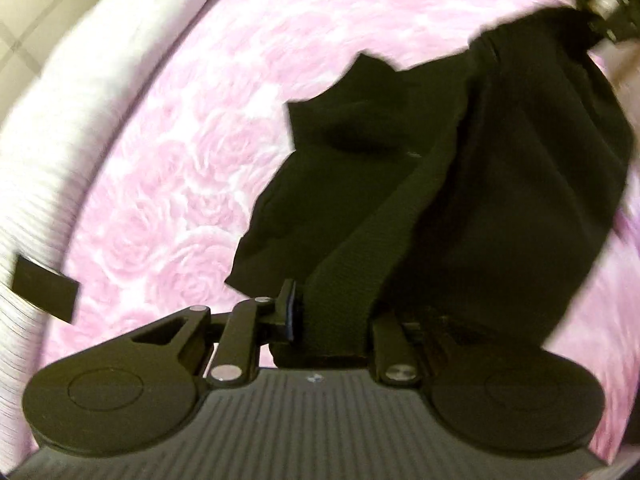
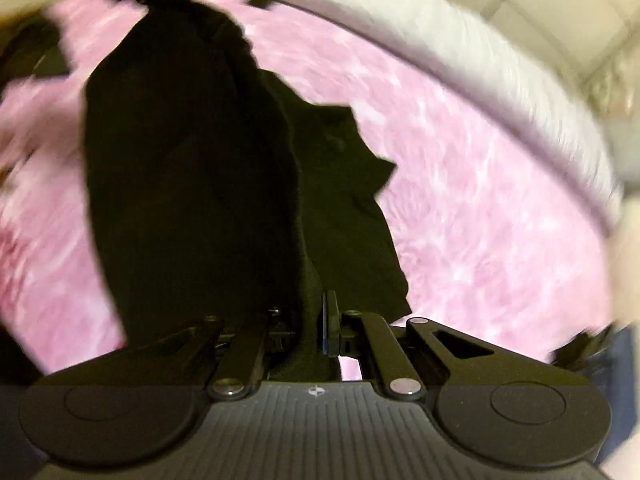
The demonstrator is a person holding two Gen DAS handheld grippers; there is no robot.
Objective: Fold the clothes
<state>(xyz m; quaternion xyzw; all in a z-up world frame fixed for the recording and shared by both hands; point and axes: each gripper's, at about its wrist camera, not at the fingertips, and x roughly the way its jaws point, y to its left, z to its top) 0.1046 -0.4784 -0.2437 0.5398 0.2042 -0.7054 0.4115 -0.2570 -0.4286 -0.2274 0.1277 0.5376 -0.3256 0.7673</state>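
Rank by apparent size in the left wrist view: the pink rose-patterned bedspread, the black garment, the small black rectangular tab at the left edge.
1. Pink rose-patterned bedspread, widest area.
2. Black garment, hanging close to the camera, so likely enlarged.
3. Small black rectangular tab, clearly smallest.

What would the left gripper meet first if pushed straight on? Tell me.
The black garment itself: the left gripper already pinches its ribbed band, and the cloth hangs straight ahead. Beyond it lies the pink rose-print bedspread, though how far is unclear.
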